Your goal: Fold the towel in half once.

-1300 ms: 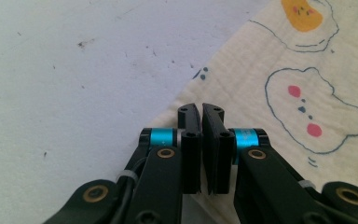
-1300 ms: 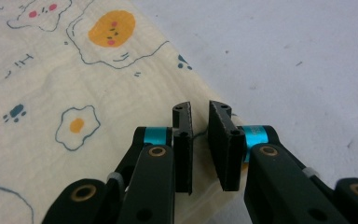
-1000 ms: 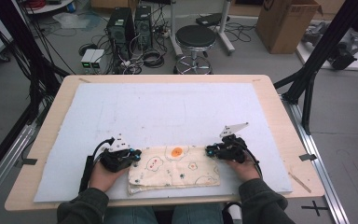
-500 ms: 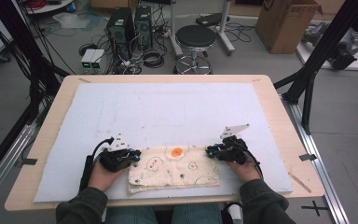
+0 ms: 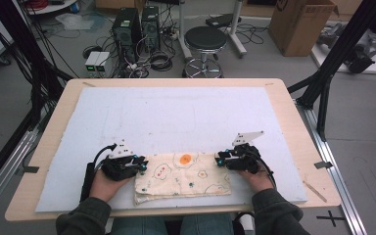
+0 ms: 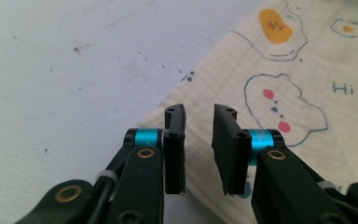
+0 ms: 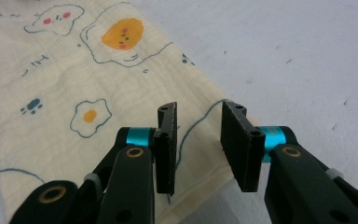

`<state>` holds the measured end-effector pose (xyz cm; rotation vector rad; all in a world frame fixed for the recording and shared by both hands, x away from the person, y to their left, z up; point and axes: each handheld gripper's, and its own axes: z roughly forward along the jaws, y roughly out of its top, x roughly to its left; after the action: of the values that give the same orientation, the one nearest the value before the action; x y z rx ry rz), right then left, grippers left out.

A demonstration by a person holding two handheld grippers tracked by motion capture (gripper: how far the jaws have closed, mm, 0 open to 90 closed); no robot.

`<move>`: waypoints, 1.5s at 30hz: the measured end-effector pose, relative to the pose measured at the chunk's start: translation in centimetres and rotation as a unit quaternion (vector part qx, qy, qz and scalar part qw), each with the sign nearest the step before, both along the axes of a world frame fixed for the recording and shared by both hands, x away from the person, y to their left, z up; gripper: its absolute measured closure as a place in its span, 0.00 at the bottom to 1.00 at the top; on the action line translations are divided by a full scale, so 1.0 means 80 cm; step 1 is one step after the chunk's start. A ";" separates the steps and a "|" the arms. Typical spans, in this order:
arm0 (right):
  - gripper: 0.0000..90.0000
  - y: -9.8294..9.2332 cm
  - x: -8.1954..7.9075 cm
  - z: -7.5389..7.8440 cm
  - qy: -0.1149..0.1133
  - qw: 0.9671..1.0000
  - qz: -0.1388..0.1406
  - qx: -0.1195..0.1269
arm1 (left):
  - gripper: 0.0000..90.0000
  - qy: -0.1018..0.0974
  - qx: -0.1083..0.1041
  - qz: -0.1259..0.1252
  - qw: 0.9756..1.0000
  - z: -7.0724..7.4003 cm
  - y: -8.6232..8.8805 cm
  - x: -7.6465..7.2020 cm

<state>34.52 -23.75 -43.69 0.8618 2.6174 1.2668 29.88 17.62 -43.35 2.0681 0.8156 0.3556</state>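
I see the folded cloth point(image 5: 182, 178) lying flat on the white mat point(image 5: 176, 117) at the near edge of the desk point(image 5: 293, 117), between my two hands. The left gripper point(image 5: 139, 164) sits at the cloth's left end, its fingers point(image 6: 175, 140) having just been opening, parted over the cloth's corner and clamping nothing. The right gripper point(image 5: 220, 159) mirrors it at the right end (a printed fried egg lies just beyond), fingers point(image 7: 235, 140) likewise freshly opened, cloth edge below them, unpinched.
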 end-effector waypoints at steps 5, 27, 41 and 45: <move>0.69 -0.003 -0.002 0.006 -0.003 1.000 -0.005 0.016 | 0.78 -0.003 -0.011 -0.004 1.000 0.005 0.002 -0.001; 0.55 0.001 -0.006 0.025 -0.018 0.999 0.003 0.040 | 0.62 -0.025 -0.040 -0.012 0.999 0.025 0.006 -0.002; 0.54 0.004 0.015 0.032 -0.015 0.999 0.006 0.042 | 0.57 -0.020 -0.040 -0.008 0.999 0.036 0.010 0.021; 0.54 0.004 0.024 0.034 -0.007 0.999 0.004 0.043 | 0.56 -0.020 -0.050 0.001 0.999 0.038 0.010 0.030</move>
<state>36.42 -23.43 -40.94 0.8526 2.5762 1.3912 32.30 18.40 -40.32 1.9620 0.7948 0.3501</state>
